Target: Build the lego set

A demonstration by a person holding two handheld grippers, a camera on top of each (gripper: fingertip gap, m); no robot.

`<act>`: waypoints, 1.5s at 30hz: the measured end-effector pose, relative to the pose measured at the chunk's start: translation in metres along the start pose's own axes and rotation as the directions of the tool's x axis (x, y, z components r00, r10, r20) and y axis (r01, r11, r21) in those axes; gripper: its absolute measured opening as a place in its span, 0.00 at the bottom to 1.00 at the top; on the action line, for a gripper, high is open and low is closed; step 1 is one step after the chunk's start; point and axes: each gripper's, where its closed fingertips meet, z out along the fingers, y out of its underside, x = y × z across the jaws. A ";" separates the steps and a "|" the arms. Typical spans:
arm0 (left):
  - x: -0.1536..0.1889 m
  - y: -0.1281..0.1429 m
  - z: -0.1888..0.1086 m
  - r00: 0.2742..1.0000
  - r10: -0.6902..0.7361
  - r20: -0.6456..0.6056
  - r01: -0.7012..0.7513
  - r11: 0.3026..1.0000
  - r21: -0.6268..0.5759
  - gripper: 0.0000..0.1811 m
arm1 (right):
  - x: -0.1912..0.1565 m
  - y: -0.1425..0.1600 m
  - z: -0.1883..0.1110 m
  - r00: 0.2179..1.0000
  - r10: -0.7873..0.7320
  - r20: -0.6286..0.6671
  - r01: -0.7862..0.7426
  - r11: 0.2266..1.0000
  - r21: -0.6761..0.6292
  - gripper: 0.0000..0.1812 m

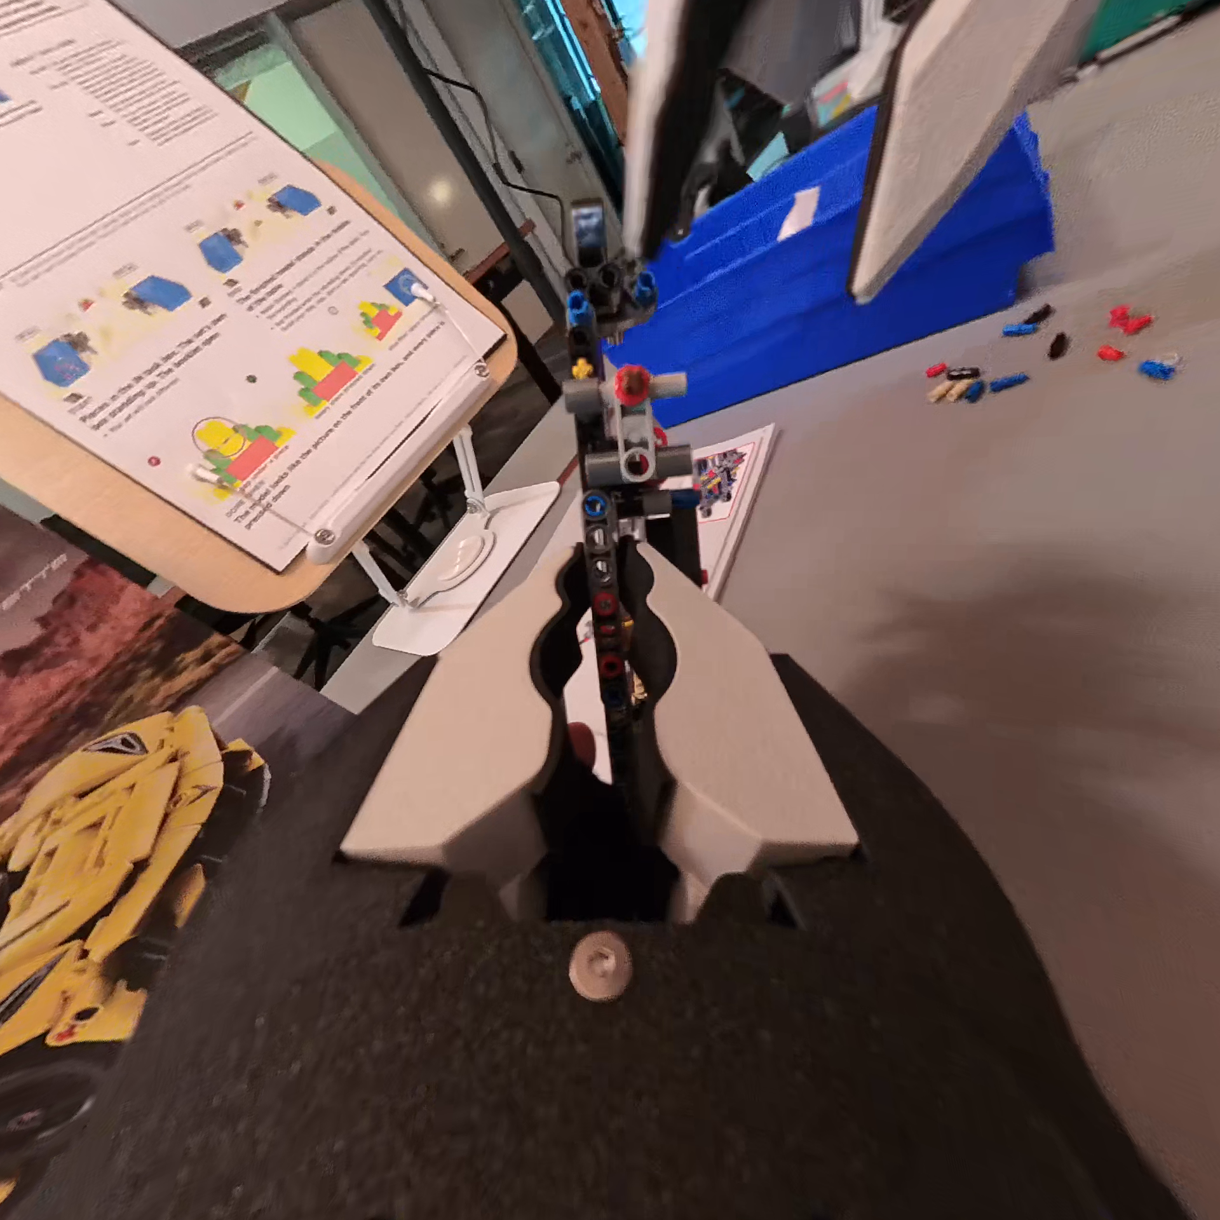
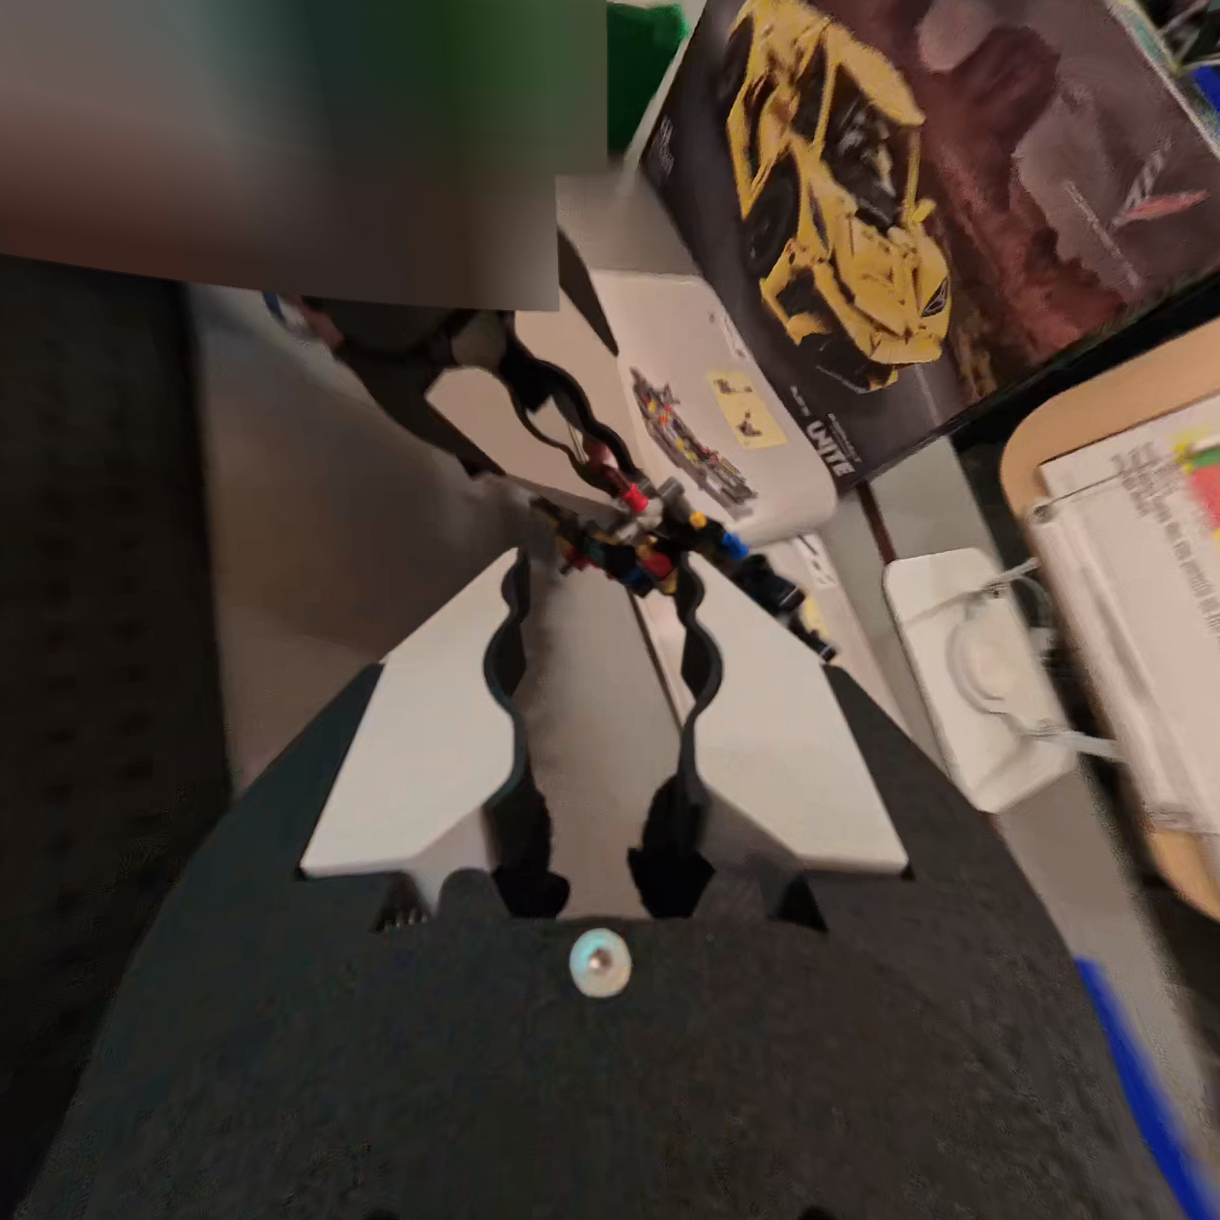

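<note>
Black and thin, the half-built model [image 1: 604, 528] stands clamped between the fingers of your left claw [image 1: 604, 574], its long axis running straight ahead from the tips. Your right claw [image 2: 604, 581] has its fingers spread, holding nothing; the model's far end lies just beyond its tips, nearer than any loose piece. Right of the left claw, small loose pieces [image 1: 1056, 350] lie scattered on the grey table [image 1: 990, 660]. Ahead sits a blue bin [image 1: 825, 277]; its contents are hidden.

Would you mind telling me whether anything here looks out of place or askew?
Nothing looks damaged. The loose pins lie scattered on the grey table rather than in the blue bin, and the left hand-held gripper holds the lego assembly upright.
</note>
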 end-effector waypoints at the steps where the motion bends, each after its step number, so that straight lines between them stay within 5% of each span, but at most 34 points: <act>1: 0.004 -0.001 0.000 1.000 0.020 -0.012 -0.020 1.000 -0.003 0.04 | 0.002 0.004 0.001 0.993 -0.120 -0.001 0.119 0.988 -0.093 0.27; 4: 0.010 -0.004 -0.001 0.997 0.071 -0.016 -0.071 0.997 -0.002 0.04 | 0.000 0.016 0.009 0.909 -0.404 0.102 0.416 0.865 -0.281 0.24; 8: 0.008 -0.004 -0.002 0.995 0.096 -0.008 -0.096 0.995 -0.012 0.04 | 0.000 0.014 0.015 0.844 -0.508 0.172 0.537 0.794 -0.285 0.19; 22: 0.017 -0.002 -0.001 0.987 0.157 -0.029 -0.158 0.987 -0.021 0.04 | -0.001 0.014 0.024 0.807 -0.548 0.221 0.591 0.748 -0.303 0.14; 30: 0.019 -0.009 -0.003 0.992 0.112 -0.050 -0.112 0.994 0.020 0.04 | -0.001 0.008 0.018 0.863 -0.421 0.280 0.492 0.827 -0.271 0.12; 36: -0.009 -0.011 -0.006 0.997 -0.053 0.060 0.051 0.998 0.030 0.04 | 0.018 -0.019 0.013 0.961 -0.275 0.027 0.276 0.953 -0.128 0.14; 41: -0.024 -0.003 -0.007 0.982 -0.123 0.146 0.124 0.992 0.002 0.04 | 0.023 -0.033 0.017 0.968 0.122 -0.219 -0.094 0.986 0.136 0.14; 45: -0.019 -0.004 -0.006 0.983 -0.127 0.134 0.129 0.992 -0.007 0.04 | 0.026 -0.034 0.018 0.852 0.022 -0.523 0.076 0.983 0.165 0.06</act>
